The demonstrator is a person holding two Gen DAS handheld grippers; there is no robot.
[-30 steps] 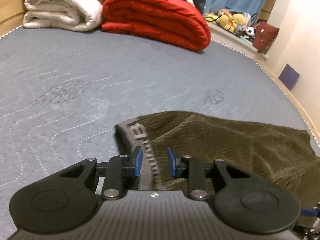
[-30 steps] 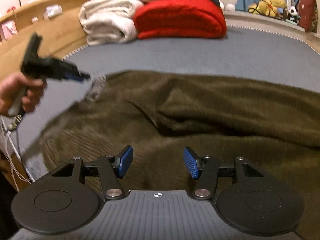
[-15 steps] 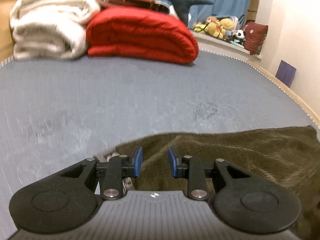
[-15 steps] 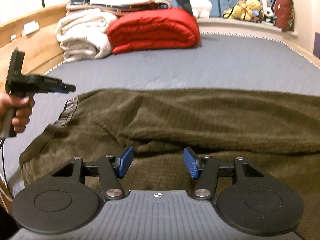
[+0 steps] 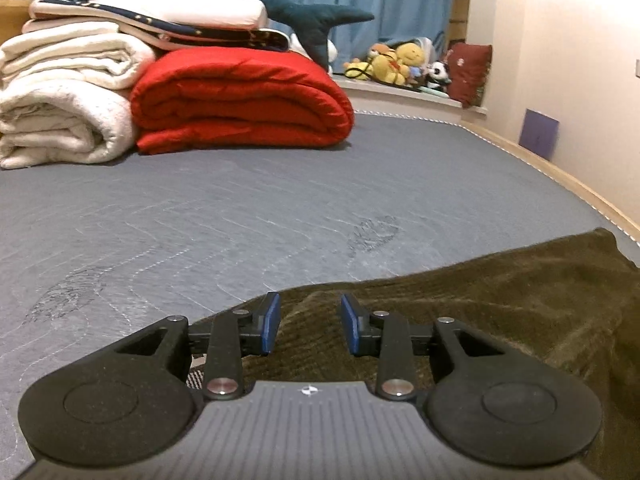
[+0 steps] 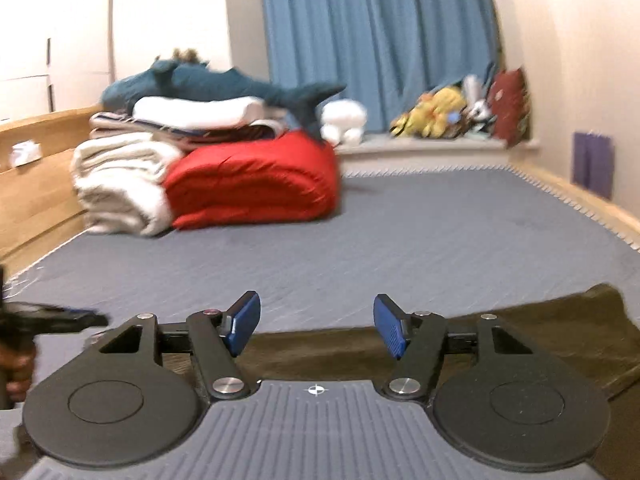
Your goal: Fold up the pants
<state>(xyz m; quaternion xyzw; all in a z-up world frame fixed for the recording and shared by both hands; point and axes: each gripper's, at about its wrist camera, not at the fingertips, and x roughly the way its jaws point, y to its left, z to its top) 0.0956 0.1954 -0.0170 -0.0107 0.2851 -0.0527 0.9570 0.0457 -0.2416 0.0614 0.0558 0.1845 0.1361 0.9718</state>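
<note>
Pants (image 5: 500, 300): olive corduroy, laid flat on the grey bed (image 5: 240, 208), well in front of the red quilt (image 5: 240, 100).
Left gripper (image 5: 308, 328): fingers parted, nothing pinched, held over the pants.
Right gripper (image 6: 316, 326): fingers spread wide, just opened further, nothing between them.

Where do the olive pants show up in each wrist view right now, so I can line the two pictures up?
Left wrist: the olive pants fill the lower right, running under the left gripper.
Right wrist: a low band along the bottom, behind the right gripper, rising at far right.
Shared landmark: the folded red quilt at the far end of the mattress.
</note>
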